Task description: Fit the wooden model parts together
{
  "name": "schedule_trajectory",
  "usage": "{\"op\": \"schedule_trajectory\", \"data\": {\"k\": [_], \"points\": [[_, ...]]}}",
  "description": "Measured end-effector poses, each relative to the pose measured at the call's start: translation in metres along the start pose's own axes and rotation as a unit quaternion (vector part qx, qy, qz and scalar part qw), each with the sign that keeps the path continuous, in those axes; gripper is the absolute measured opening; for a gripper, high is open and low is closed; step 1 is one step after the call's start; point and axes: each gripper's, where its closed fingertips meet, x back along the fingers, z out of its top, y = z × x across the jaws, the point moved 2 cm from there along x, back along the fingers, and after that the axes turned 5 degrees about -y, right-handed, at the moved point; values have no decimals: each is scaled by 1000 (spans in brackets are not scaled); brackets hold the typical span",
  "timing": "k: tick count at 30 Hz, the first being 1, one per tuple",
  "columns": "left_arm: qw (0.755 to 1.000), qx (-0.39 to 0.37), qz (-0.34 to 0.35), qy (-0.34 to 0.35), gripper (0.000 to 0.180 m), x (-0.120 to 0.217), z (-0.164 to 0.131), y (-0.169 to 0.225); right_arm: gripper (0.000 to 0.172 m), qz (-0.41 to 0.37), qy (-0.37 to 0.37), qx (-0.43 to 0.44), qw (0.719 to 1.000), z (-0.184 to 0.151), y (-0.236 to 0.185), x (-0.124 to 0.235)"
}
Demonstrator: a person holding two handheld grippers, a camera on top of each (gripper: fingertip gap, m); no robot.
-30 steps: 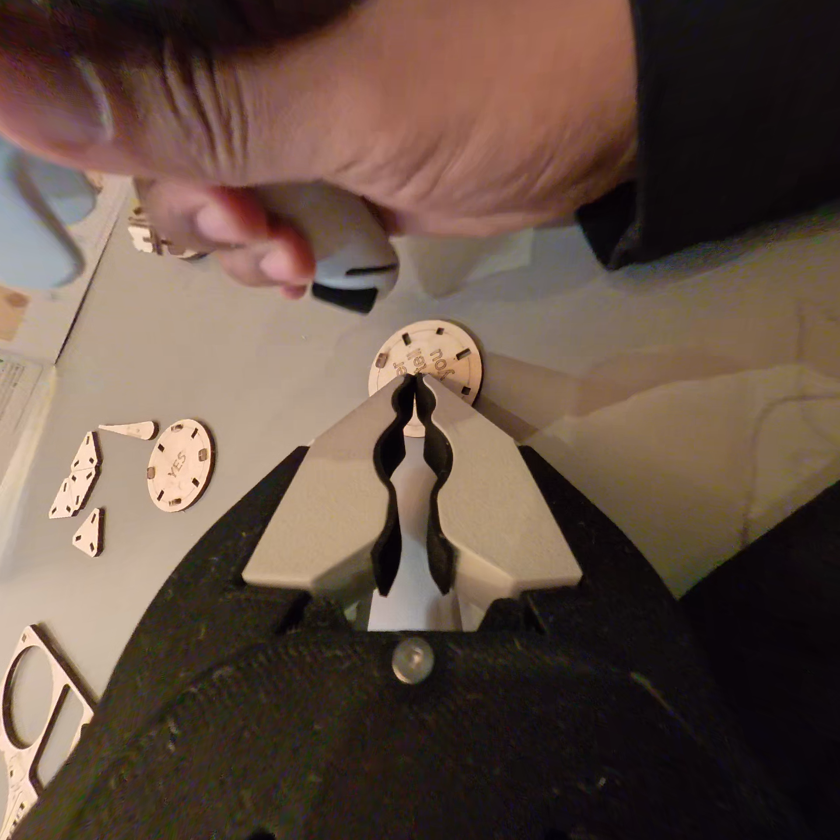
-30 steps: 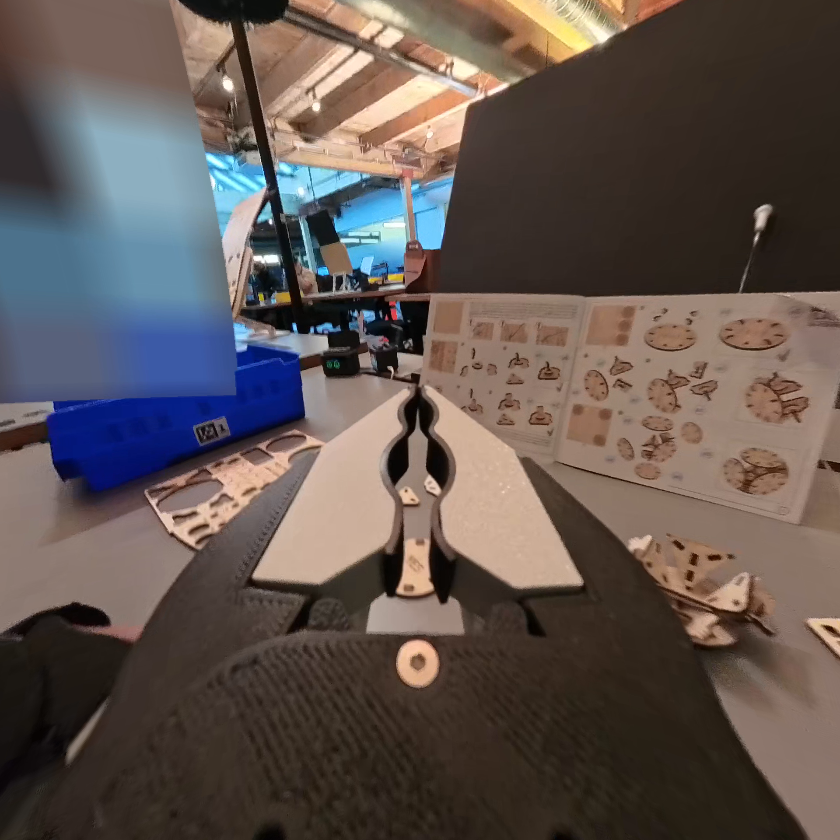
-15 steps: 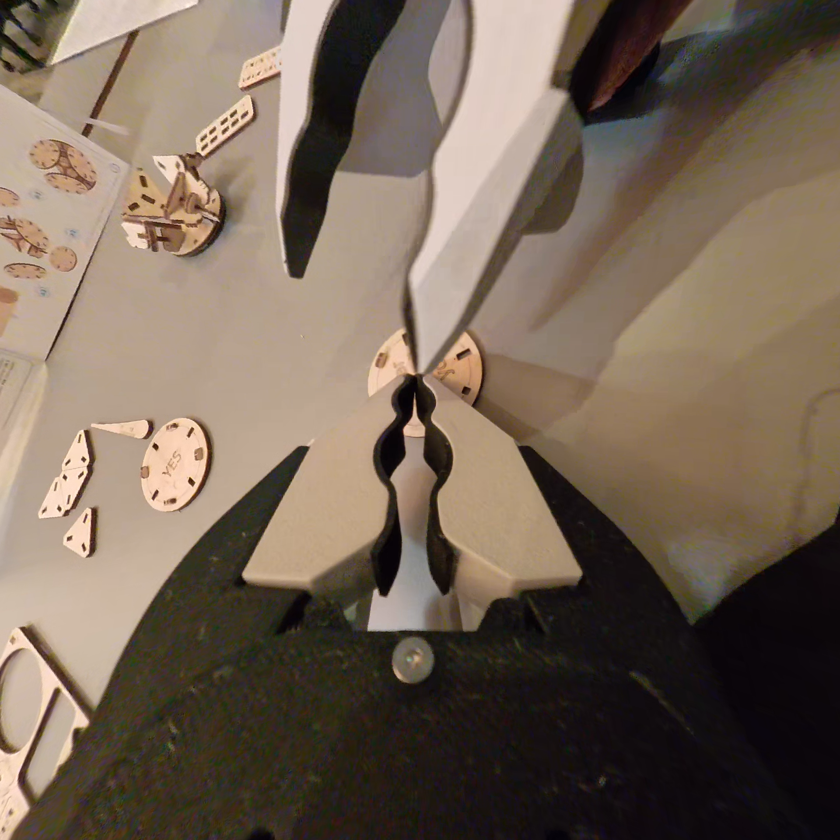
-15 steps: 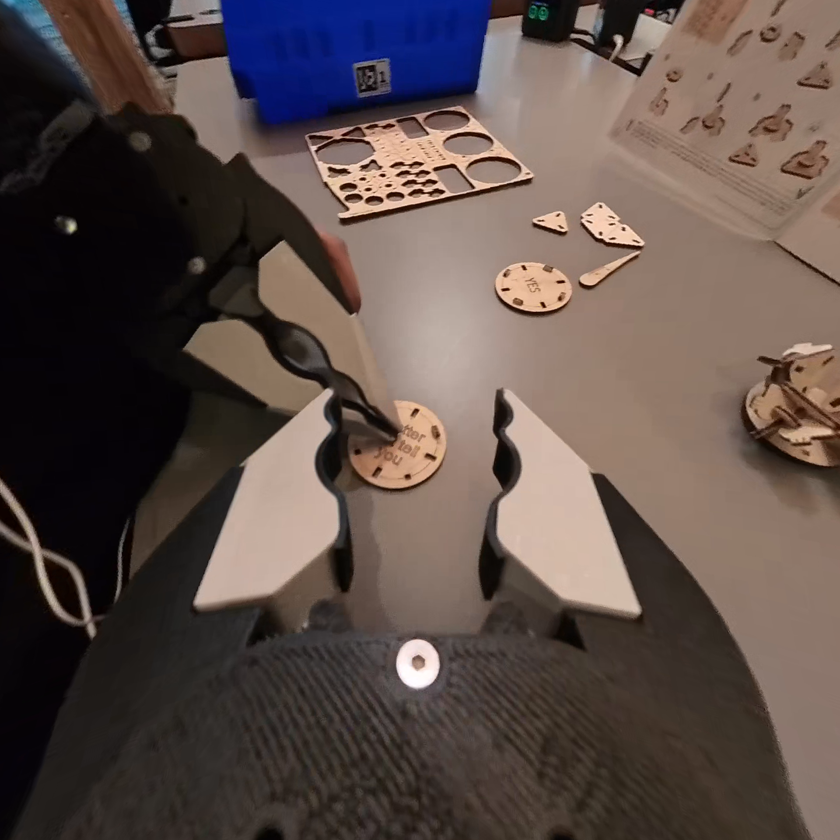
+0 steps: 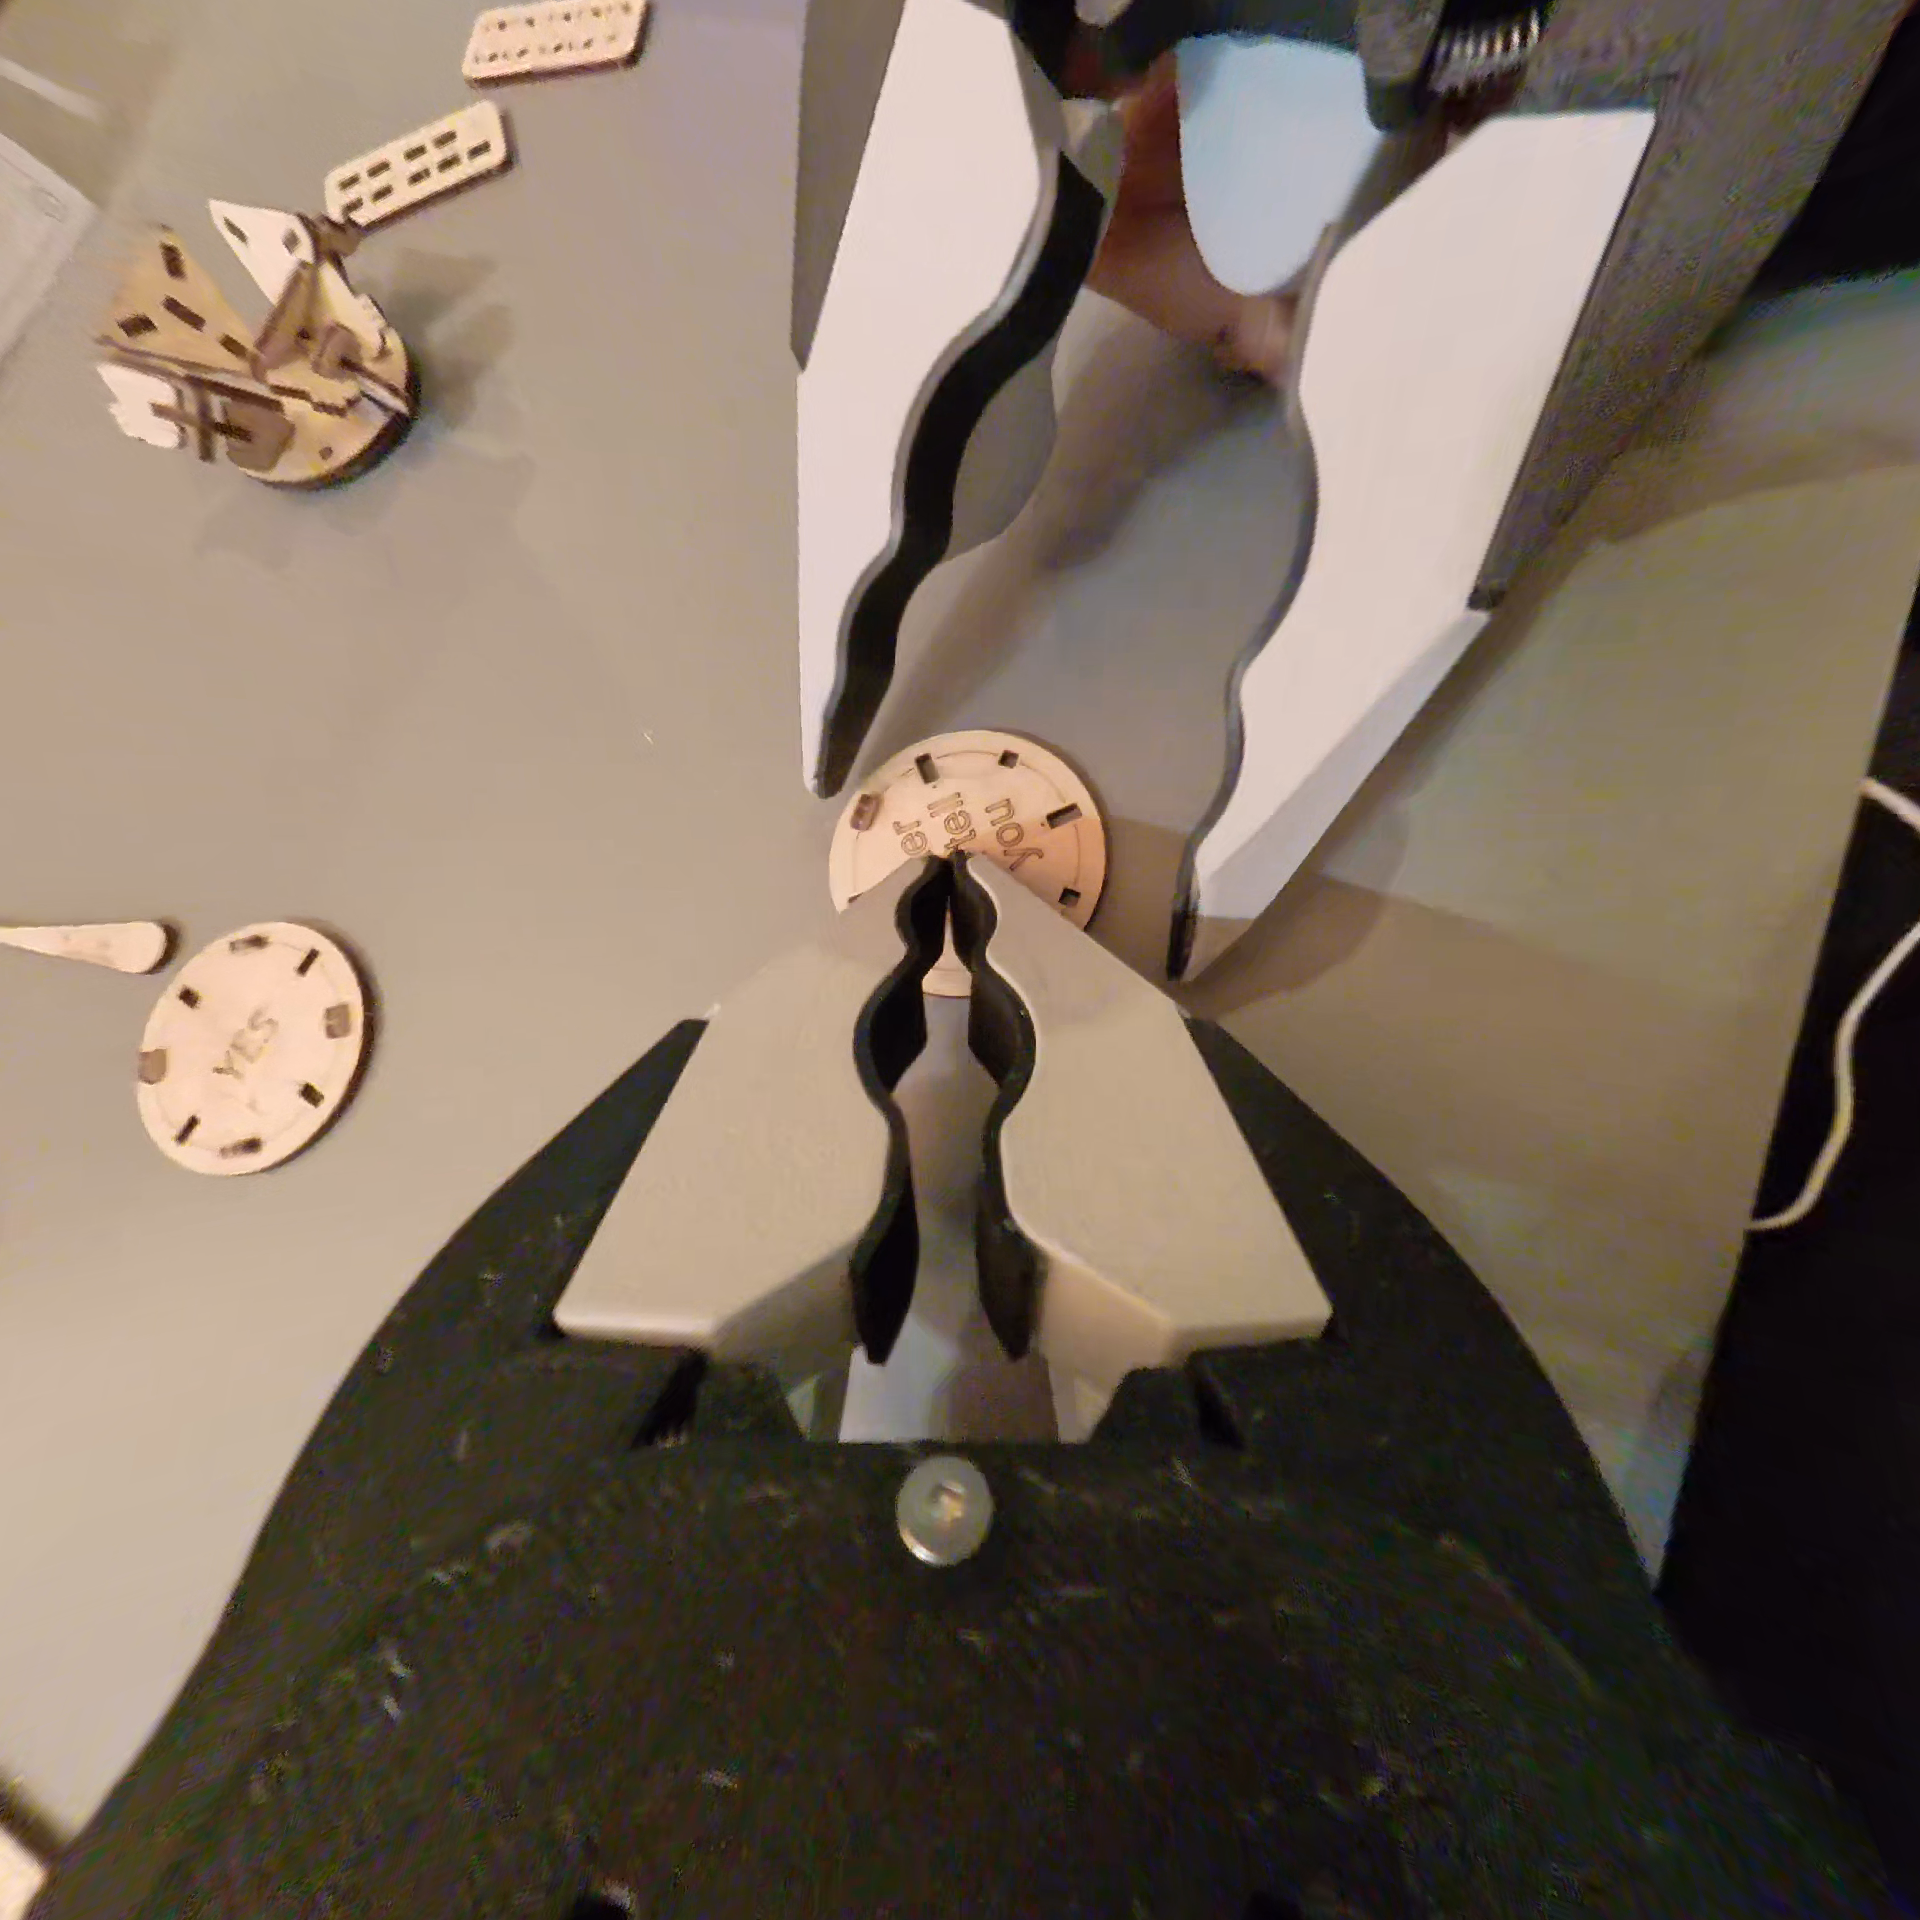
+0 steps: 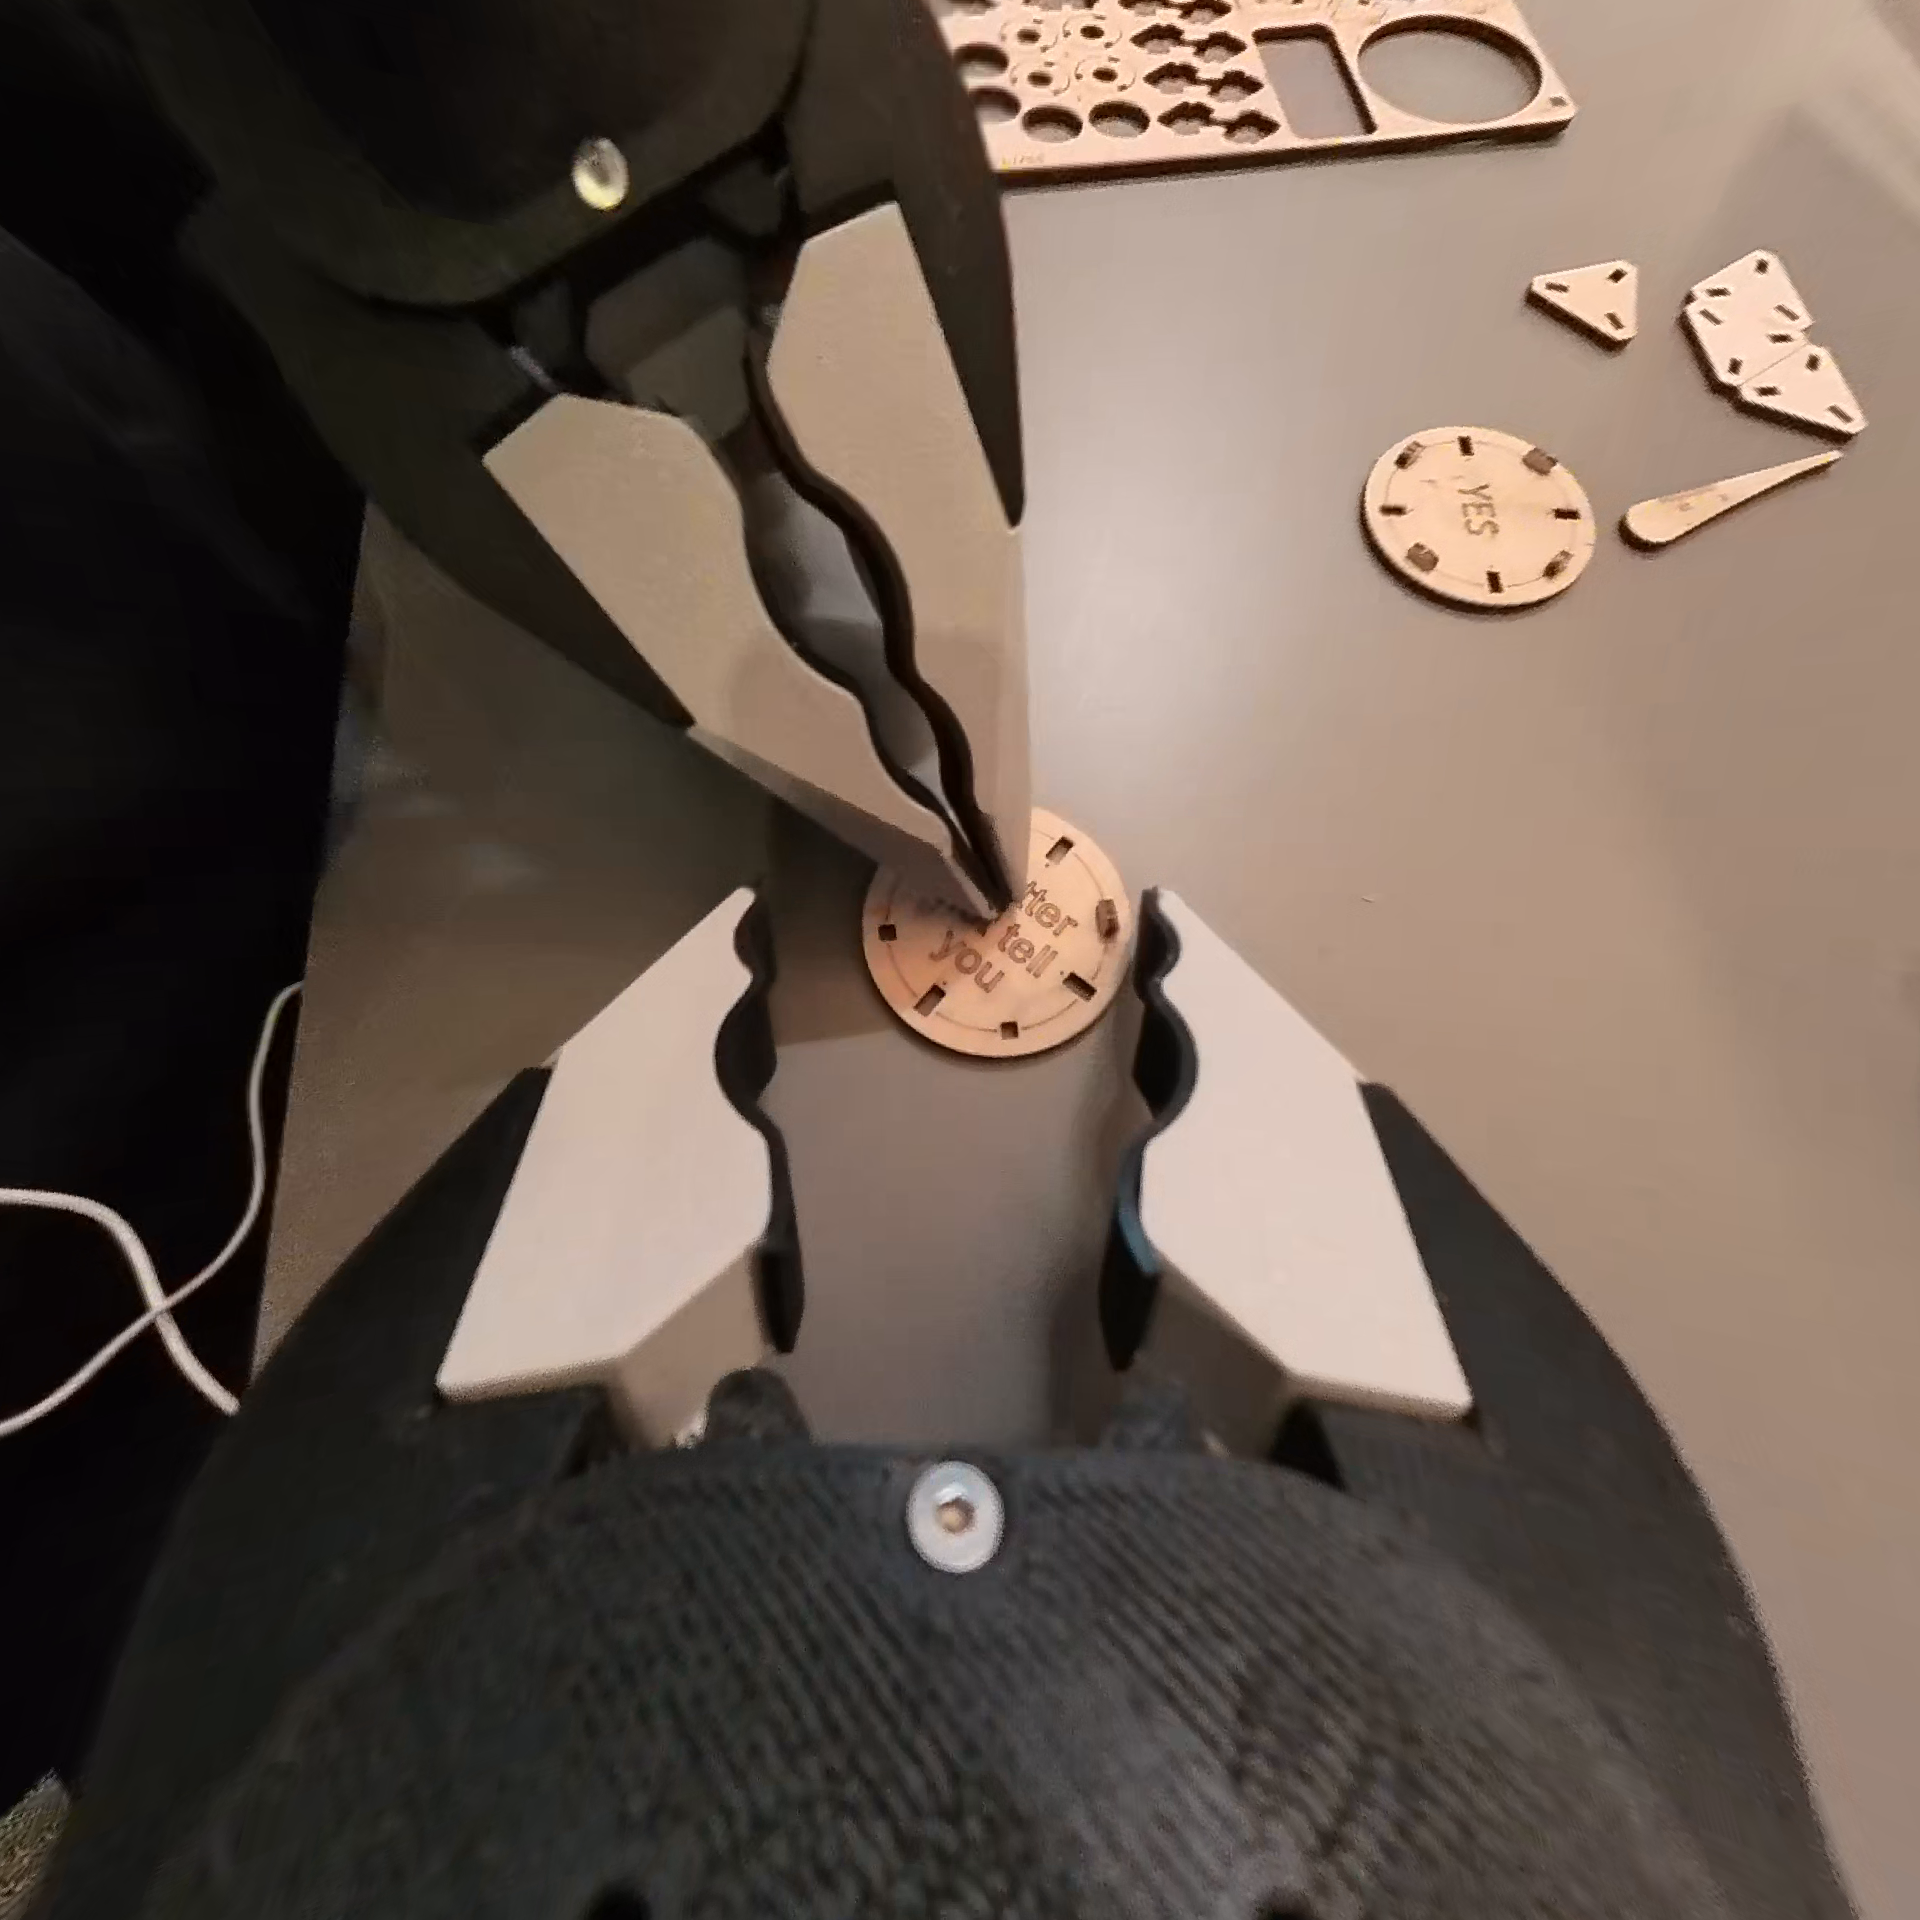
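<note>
Right tool [image 6: 951, 914] tilts down over the grey surface [image 6: 1455, 935], fingers spread wide on either side of a round wooden disc [image 6: 1023, 987] without touching it. Left tool [image 5: 951, 871] slants in opposite, tips pressed together on the disc's face, gripping nothing. Bare surface lies between this disc and a second disc [image 6: 1475, 514] with small loose pieces [image 6: 1766, 353].

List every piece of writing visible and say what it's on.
Engraved words, not repeated here: on the wooden disc under the left gripper's shut tips, between the right gripper's open fingers.
One short engraved word, not repeated here: on the second wooden disc.
Faint marks on the pointer-shaped piece: too blurred to read.
</note>
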Motion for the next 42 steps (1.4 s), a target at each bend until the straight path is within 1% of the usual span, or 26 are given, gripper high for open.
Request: {"op": "schedule_trajectory", "data": {"k": [2,5,10,20,34,37,38,39,40,41,42], "points": [[1000,16,-18,0,0,0,0,-1,68,-2,-7,6,1000,-1,1,-1],[999,23,-27,0,0,0,0,-1,68,-4,-22,15,1000,-4,0,-5],[998,36,-42,0,0,0,0,-2,68,-3,-21,15,1000,-4,0,-4],[991,88,-102,3,0,1,0,-3,55,-10,-16,28,999,-3,6,-3],[993,77,-89,2,0,0,1,-3,50,-3,-17,32,999,-3,8,-3],[993,82,-81,1,0,0,0,-6,49,-6,-14,21,1000,-2,11,-2],[994,86,-74,1,0,-1,0,-8,50,-17,-4,2,1000,-1,17,0],[994,84,-67,1,0,-1,0,-9,39,-36,21,-28,999,4,27,6],[995,78,-60,0,0,-1,0,-9,34,-44,56,-56,996,9,35,14],[996,69,-49,-1,0,-1,0,-8,28,-56,110,-85,989,19,46,26],[998,59,-38,-1,0,-1,0,-8,22,-67,178,-112,975,31,57,41]]}}
